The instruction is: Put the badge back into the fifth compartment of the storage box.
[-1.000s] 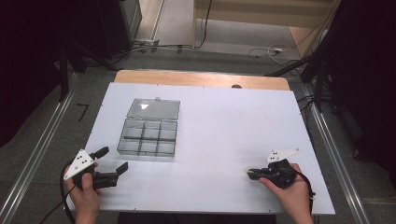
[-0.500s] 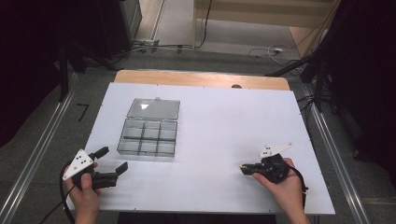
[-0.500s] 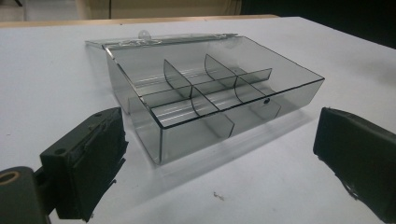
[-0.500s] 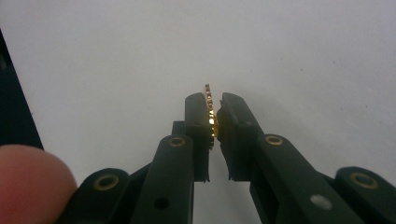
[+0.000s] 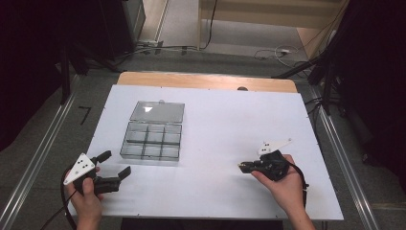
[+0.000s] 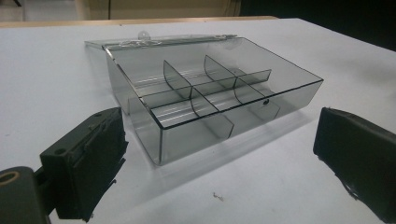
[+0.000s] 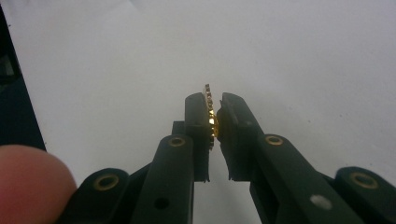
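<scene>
Your small gold gear (image 7: 210, 109) stands on edge, teeth showing above the pads that pinch it. Your clear divided box (image 5: 152, 138) lies open on the table's left half, lid flat behind it.

A white table (image 5: 215, 143) stood on a grey floor (image 5: 48, 139), with a strip of bare wood (image 5: 206, 79) along its far edge. On the left part of the table lay a clear plastic box (image 5: 152, 140), divided into small compartments, its lid (image 5: 158, 111) folded open flat on the far side. A tiny speck (image 6: 216, 196) lay on the white top near the box.
</scene>
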`<state>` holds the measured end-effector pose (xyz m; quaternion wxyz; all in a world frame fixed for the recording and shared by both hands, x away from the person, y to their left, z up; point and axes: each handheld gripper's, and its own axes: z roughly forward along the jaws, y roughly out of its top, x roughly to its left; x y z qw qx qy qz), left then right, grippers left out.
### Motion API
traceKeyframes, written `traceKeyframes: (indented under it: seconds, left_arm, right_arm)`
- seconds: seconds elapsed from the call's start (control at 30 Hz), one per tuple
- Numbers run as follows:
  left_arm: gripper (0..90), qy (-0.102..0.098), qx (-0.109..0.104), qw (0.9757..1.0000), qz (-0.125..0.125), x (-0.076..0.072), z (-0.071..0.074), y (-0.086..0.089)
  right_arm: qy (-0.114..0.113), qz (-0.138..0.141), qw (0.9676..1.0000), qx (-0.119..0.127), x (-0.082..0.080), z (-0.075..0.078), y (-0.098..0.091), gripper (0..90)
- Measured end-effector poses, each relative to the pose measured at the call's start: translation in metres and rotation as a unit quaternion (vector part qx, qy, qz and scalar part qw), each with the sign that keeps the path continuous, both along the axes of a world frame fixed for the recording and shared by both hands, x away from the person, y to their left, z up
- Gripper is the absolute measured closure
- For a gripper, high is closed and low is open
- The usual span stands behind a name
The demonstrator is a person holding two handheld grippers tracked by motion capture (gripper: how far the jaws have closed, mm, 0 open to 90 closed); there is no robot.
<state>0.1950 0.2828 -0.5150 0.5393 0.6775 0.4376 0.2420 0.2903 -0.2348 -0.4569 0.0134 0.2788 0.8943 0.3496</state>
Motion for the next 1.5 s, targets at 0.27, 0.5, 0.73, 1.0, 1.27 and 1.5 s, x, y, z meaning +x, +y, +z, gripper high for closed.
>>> traceKeyframes:
  seconds: [0.27, 0.5, 0.73, 1.0, 1.27, 1.5]
  left_arm:
    - [3.0, 0.0, 0.0, 1.0, -0.001, 0.0, 0.0, 0.0]
    - [3.0, -0.002, -0.005, 1.0, -0.003, 0.0, 0.0, 0.001]
    - [3.0, -0.002, -0.005, 1.0, -0.003, 0.0, 0.0, 0.001]
    - [3.0, -0.003, -0.009, 0.9999, -0.004, 0.0, 0.0, 0.002]
    - [2.9, -0.002, -0.01, 0.9999, -0.004, 0.0, 0.0, 0.002]
    - [3.0, -0.002, -0.011, 0.9999, -0.005, 0.0, 0.0, 0.002]
  right_arm:
    - [-0.004, 0.012, 0.9999, -0.002, 0.005, 0.007, 0.018, 79.7]
    - [-0.007, 0.019, 0.9998, -0.002, 0.01, 0.011, 0.03, 79.7]
    - [-0.01, 0.029, 0.9995, -0.004, 0.015, 0.015, 0.044, 79.7]
    - [-0.012, 0.035, 0.9993, -0.003, 0.018, 0.02, 0.056, 79.7]
    - [-0.016, 0.045, 0.9988, -0.005, 0.022, 0.023, 0.073, 79.8]
    - [-0.017, 0.05, 0.9986, -0.003, 0.025, 0.026, 0.083, 79.8]
